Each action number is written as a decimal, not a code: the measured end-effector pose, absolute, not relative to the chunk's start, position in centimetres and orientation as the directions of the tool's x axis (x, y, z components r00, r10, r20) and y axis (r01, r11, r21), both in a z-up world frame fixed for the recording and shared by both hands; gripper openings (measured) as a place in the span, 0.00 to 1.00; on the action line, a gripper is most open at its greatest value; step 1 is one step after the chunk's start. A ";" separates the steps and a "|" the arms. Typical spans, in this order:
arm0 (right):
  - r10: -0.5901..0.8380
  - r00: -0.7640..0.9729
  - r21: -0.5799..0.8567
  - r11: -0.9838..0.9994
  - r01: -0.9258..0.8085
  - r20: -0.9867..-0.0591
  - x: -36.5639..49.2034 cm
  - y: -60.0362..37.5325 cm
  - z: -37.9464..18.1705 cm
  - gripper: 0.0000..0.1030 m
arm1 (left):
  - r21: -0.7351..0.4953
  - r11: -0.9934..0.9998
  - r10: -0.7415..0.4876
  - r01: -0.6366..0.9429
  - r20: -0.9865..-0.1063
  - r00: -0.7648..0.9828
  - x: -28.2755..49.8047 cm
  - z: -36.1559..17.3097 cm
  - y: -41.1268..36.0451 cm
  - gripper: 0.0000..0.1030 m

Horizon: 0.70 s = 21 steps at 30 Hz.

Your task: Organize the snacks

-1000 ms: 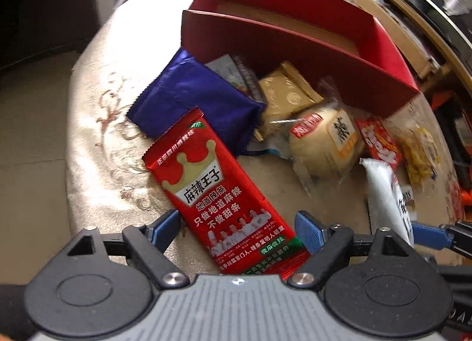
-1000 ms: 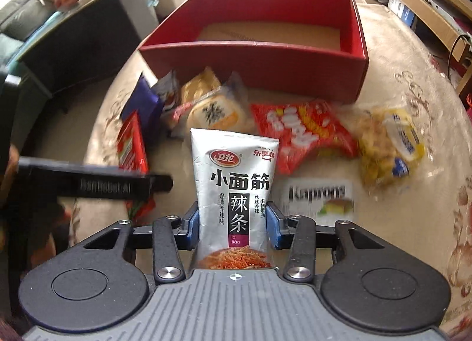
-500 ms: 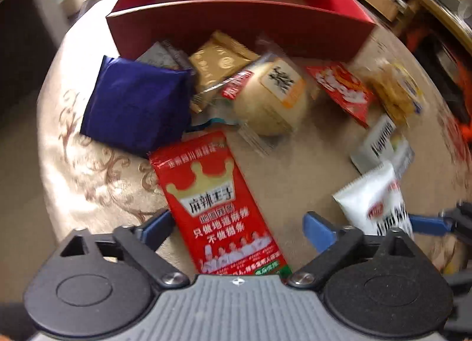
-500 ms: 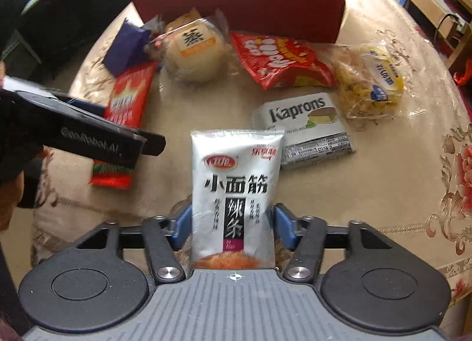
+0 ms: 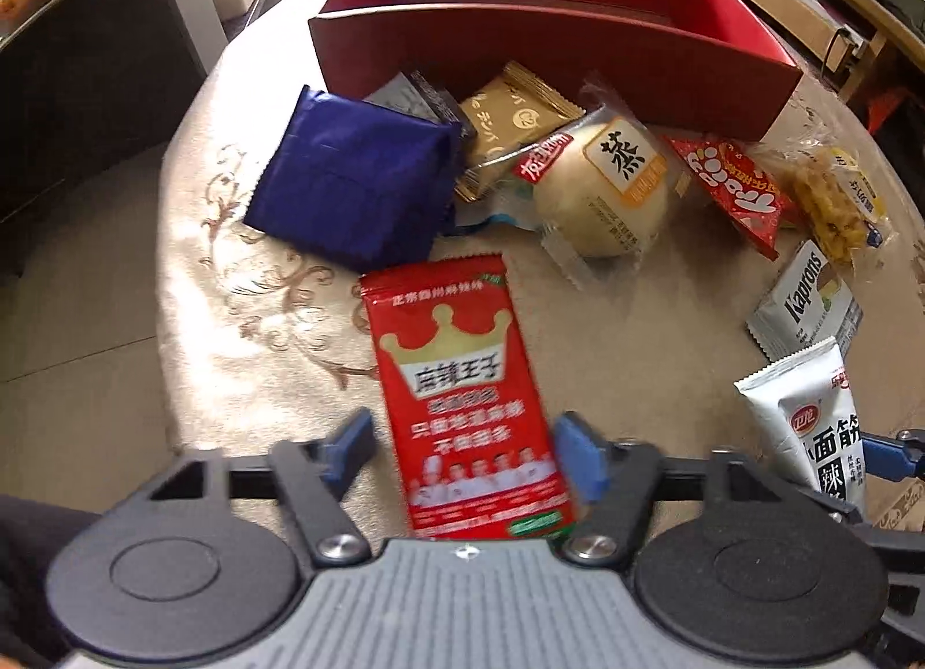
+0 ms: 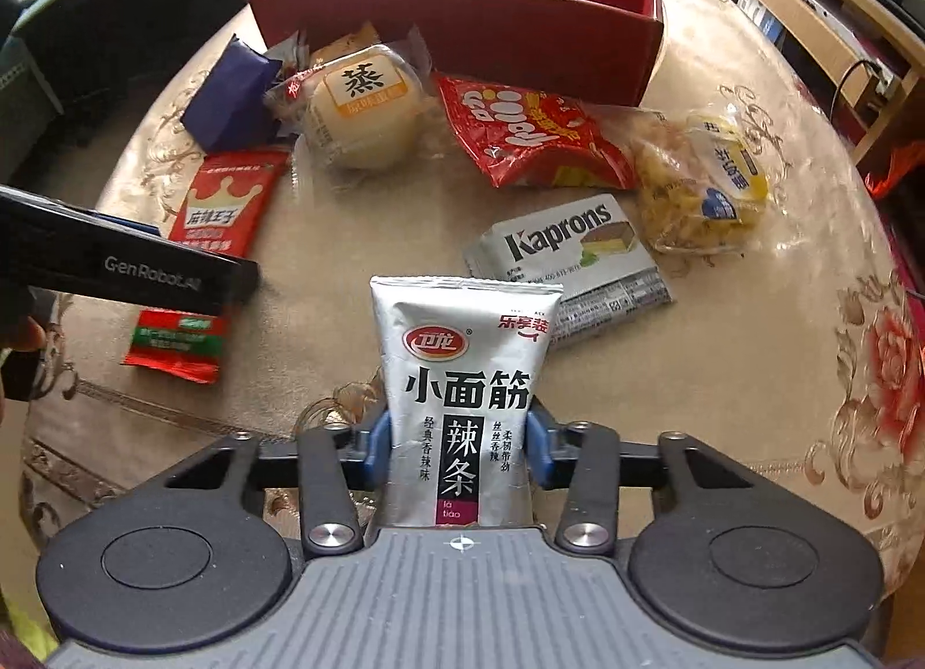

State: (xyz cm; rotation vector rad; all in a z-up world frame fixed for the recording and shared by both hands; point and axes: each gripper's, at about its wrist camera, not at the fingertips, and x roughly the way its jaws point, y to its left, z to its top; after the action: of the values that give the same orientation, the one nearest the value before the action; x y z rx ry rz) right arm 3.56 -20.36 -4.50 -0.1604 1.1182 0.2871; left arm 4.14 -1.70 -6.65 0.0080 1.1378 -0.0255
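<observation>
A red crown-printed snack packet (image 5: 462,380) lies flat on the beige tablecloth. My left gripper (image 5: 462,452) straddles its lower half with jaws closing: the right pad is at the packet's edge, while a thin gap shows at the left pad. My right gripper (image 6: 459,438) has its jaws closing, and both blue pads press the sides of a silver spicy-strip packet (image 6: 462,368). That packet (image 5: 809,426) also shows at the lower right of the left wrist view. The red box (image 6: 462,27) stands open at the far side of the table.
Loose snacks lie before the box: a blue pouch (image 5: 358,189), a gold packet (image 5: 514,114), a wrapped bun (image 5: 607,189), a red chips bag (image 6: 532,137), a yellow snack bag (image 6: 705,183) and a Kaprons pack (image 6: 566,247). The round table's edge (image 5: 167,322) curves close on the left.
The left fingers have come in around the red packet, which now lies straight between them. The right gripper drew back from the box with the silver packet, loosened briefly, then closed again.
</observation>
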 end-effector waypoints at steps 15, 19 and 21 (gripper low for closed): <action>0.195 0.483 0.061 0.958 -0.280 -0.854 3.1 -20.3 -1.8 0.43 | -0.017 0.998 -0.039 0.054 -0.891 0.453 3.0 -4.1 -1.5 0.43; 0.207 0.498 0.070 0.958 -0.279 -0.842 3.6 -19.9 -1.2 0.43 | -0.056 0.997 -0.070 0.043 -0.875 0.480 3.1 -2.8 -1.0 0.43; 0.210 0.506 0.072 0.958 -0.277 -0.836 4.0 -19.7 -0.9 0.43 | -0.075 0.996 -0.086 0.042 -0.863 0.498 3.5 -2.1 -0.9 0.43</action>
State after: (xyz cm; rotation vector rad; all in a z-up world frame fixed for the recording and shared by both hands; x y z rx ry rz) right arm 4.00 -19.73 -0.90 -0.0743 0.9978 0.2940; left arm 3.45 -0.89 -2.12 -0.0465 1.0462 -0.0776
